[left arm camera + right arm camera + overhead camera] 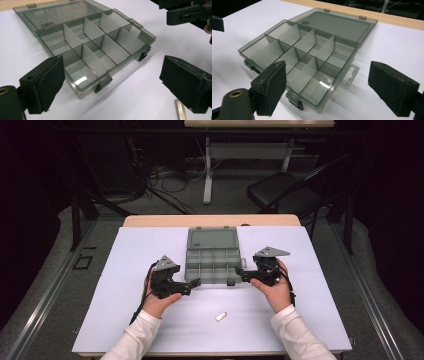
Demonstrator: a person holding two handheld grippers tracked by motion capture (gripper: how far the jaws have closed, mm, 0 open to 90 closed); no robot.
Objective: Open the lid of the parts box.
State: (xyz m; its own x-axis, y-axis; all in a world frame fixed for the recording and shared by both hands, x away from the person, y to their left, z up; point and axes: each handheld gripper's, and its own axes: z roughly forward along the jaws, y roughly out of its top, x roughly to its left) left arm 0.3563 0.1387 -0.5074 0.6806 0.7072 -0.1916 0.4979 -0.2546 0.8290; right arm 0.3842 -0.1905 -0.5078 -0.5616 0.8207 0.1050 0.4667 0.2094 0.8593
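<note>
Left gripper [192,285]: at the box's near-left corner, jaws spread wide, nothing between them; pads hang just off the front wall.
Organizer box [213,264]: smoky clear plastic, mid-table on the white sheet [125,285], lid [212,239] folded flat behind; all divided compartments look empty.
Front latches [103,84]: two small tabs on the near wall, hanging loose.
Metal piece [221,316]: small, pale, lying alone on the sheet, well apart from the box and nearer the person.
Right gripper [241,274]: at the box's near-right corner, jaws likewise wide and empty.
Hang tab [348,75]: juts from the right wall, close to the right gripper's line.
Risk, sliding: light box on smooth sheet; a one-sided nudge would probably skate or spin it.
Risk, snagging: a pad catching a latch or tab may tip the tray.
</note>
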